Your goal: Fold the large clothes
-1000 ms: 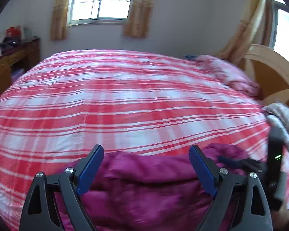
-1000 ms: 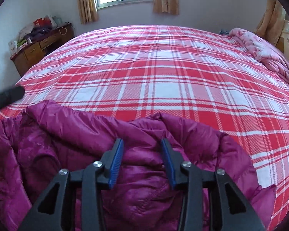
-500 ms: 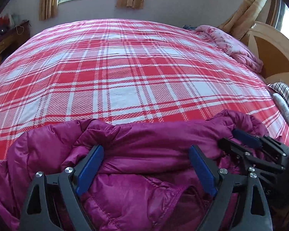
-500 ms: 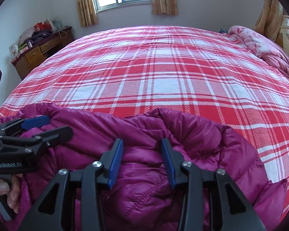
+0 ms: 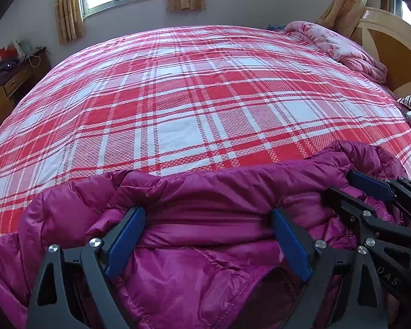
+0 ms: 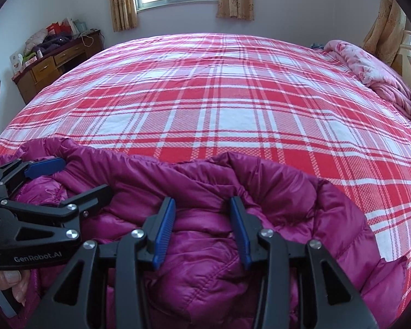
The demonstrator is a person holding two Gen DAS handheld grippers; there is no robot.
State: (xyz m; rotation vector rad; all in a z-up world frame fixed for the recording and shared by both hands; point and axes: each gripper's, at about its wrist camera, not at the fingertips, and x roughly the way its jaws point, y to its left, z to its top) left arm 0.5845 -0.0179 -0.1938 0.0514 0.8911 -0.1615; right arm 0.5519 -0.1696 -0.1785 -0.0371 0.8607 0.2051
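Purple down jacket (image 5: pixel 200 260) sits bunched at the bed's (image 5: pixel 178 104) near edge, 6 o'clock. Our left claw (image 5: pixel 208 235) is spread wide, nothing pinched; right claw (image 6: pixel 202 227) looks clenched on a puffy fold, tho contact unclear. Risk: slick shell slips out, fold collapses.

Jacket (image 5: pixel 194 268): on my bed's (image 5: pixel 178 104) near edge.
My grippers: left (image 5: pixel 208 235) beside right (image 6: pixel 202 227), both over it.
Desk (image 6: pixel 54 63): far left.
Quilt (image 6: pixel 375 82): far right.

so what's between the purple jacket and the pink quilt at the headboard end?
Nothing but bare plaid bedspread between the purple jacket and the pink quilt; clearest in the right wrist view, and the left wrist view shows the same.
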